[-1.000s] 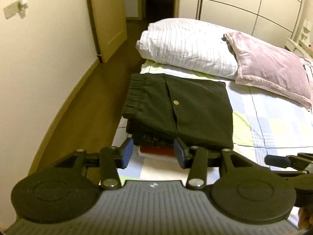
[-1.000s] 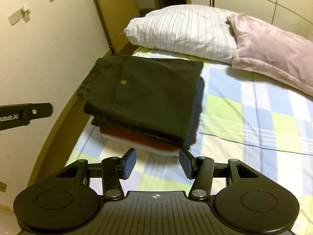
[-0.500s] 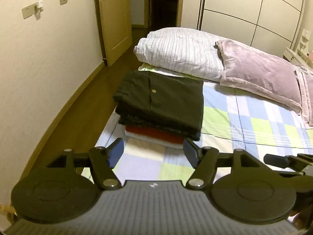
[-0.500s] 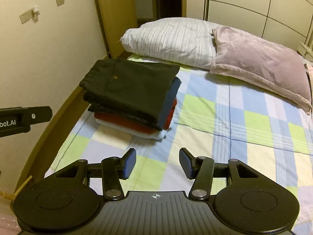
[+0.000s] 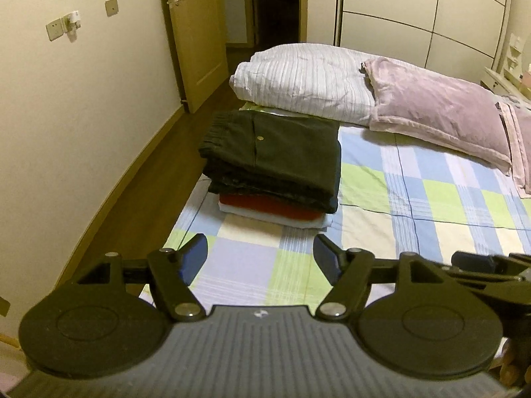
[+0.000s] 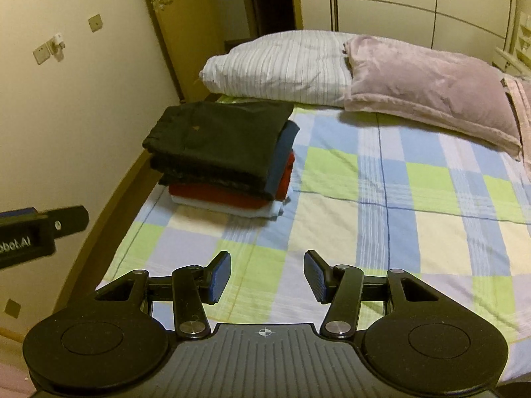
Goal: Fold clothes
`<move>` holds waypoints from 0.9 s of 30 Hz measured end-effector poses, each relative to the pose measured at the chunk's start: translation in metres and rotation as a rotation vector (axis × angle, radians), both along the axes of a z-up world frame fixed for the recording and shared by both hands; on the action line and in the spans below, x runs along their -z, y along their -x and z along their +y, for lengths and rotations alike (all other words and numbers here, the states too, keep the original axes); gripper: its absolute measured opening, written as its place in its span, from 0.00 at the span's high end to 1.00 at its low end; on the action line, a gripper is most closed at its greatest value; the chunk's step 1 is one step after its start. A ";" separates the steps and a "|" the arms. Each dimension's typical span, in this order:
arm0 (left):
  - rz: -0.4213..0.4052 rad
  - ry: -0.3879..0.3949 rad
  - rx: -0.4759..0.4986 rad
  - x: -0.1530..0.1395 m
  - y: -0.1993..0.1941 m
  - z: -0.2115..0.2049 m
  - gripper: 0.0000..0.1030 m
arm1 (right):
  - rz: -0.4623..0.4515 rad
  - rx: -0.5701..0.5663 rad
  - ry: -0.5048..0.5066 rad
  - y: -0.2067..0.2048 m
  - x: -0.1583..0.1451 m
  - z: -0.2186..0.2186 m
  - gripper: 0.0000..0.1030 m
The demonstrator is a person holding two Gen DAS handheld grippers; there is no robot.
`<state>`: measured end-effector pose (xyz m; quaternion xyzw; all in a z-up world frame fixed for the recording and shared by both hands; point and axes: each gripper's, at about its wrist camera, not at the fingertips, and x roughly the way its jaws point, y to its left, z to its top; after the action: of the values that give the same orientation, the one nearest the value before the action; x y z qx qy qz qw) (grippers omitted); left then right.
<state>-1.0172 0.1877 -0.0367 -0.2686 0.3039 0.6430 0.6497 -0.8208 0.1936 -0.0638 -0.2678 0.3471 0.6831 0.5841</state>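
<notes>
A stack of folded clothes point(image 5: 275, 165) sits on the left side of the checked bedsheet point(image 5: 431, 199), dark green trousers on top, then red and white garments beneath. It also shows in the right wrist view point(image 6: 222, 152), with a blue layer at its right edge. My left gripper point(image 5: 260, 258) is open and empty, held above the sheet, short of the stack. My right gripper point(image 6: 267, 277) is open and empty, farther back over the sheet. The left gripper's side point(image 6: 39, 229) shows at the left of the right wrist view.
A striped white pillow point(image 5: 305, 79) and a pink pillow point(image 5: 438, 116) lie at the head of the bed. A wall point(image 5: 66, 116) and wooden floor point(image 5: 139, 199) run along the bed's left edge. A door point(image 5: 195, 33) and wardrobe panels point(image 5: 415, 10) stand behind.
Both grippers have pulled back from the stack, which now looks smaller and farther away. The left jaws have opened wider. The stack has not moved.
</notes>
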 end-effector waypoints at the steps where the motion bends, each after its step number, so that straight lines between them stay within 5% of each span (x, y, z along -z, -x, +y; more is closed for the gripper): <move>1: -0.001 0.005 0.003 0.001 0.002 0.001 0.35 | 0.004 0.007 -0.004 0.001 -0.001 0.000 0.49; 27: -0.017 0.184 0.132 0.067 0.089 0.100 0.35 | -0.041 0.130 0.189 0.096 0.057 0.078 0.49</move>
<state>-1.1058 0.2880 -0.1039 -0.3117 0.3732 0.5659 0.6658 -0.9171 0.2712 -0.1206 -0.3126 0.4146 0.6024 0.6062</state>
